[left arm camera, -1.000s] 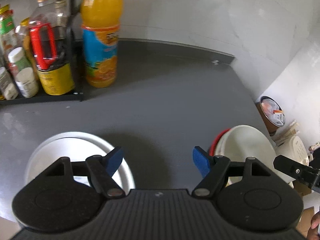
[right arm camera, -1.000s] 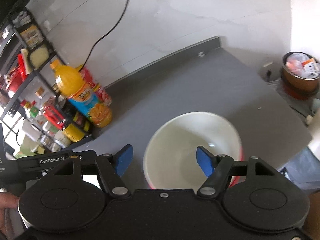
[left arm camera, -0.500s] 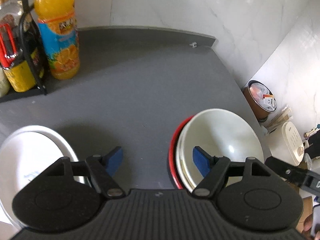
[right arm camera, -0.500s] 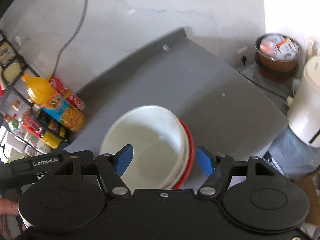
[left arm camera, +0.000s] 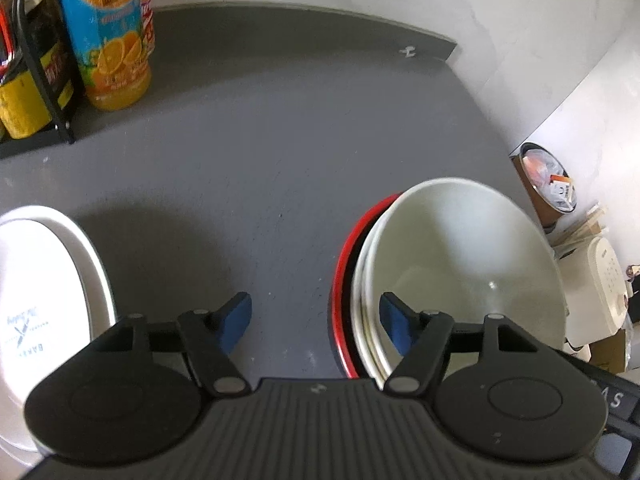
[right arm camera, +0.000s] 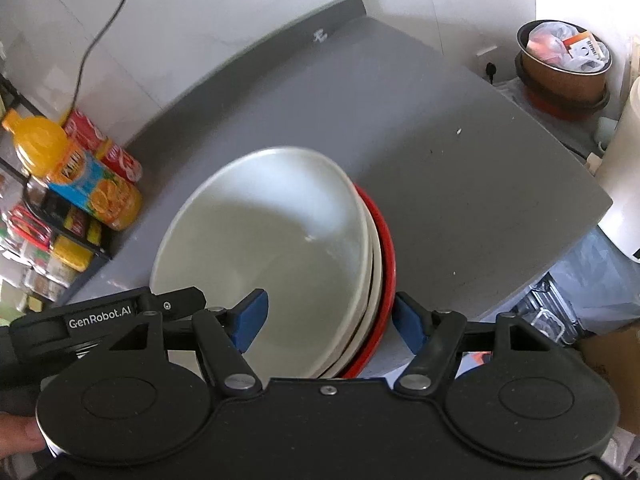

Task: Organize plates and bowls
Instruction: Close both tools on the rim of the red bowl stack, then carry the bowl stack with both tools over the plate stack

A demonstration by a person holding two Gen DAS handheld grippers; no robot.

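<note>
A stack of bowls stands at the right of the grey counter [left arm camera: 280,140]: a white bowl [left arm camera: 460,260] on top, another white rim under it, a red dish [left arm camera: 340,280] at the bottom. A white plate [left arm camera: 48,280] lies at the left. My left gripper [left arm camera: 316,320] is open; its right finger hangs over the stack's left rim, its left finger over bare counter. My right gripper [right arm camera: 328,322] is open, with the near right rim of the white bowl [right arm camera: 272,240] and red dish [right arm camera: 386,248] between its fingers. Neither holds anything.
An orange juice bottle [left arm camera: 112,48] and a black rack of jars [left arm camera: 36,92] stand at the back left, with red cans [right arm camera: 100,140] behind. Off the counter's right edge are a full bin [right arm camera: 564,60] and a white appliance [left arm camera: 604,288]. The left gripper's body [right arm camera: 100,316] shows beside my right one.
Both grippers swung right. The stack came in from the right edge of the left wrist view as the plate slid left. In the right wrist view the stack's right rim now lies between the fingers.
</note>
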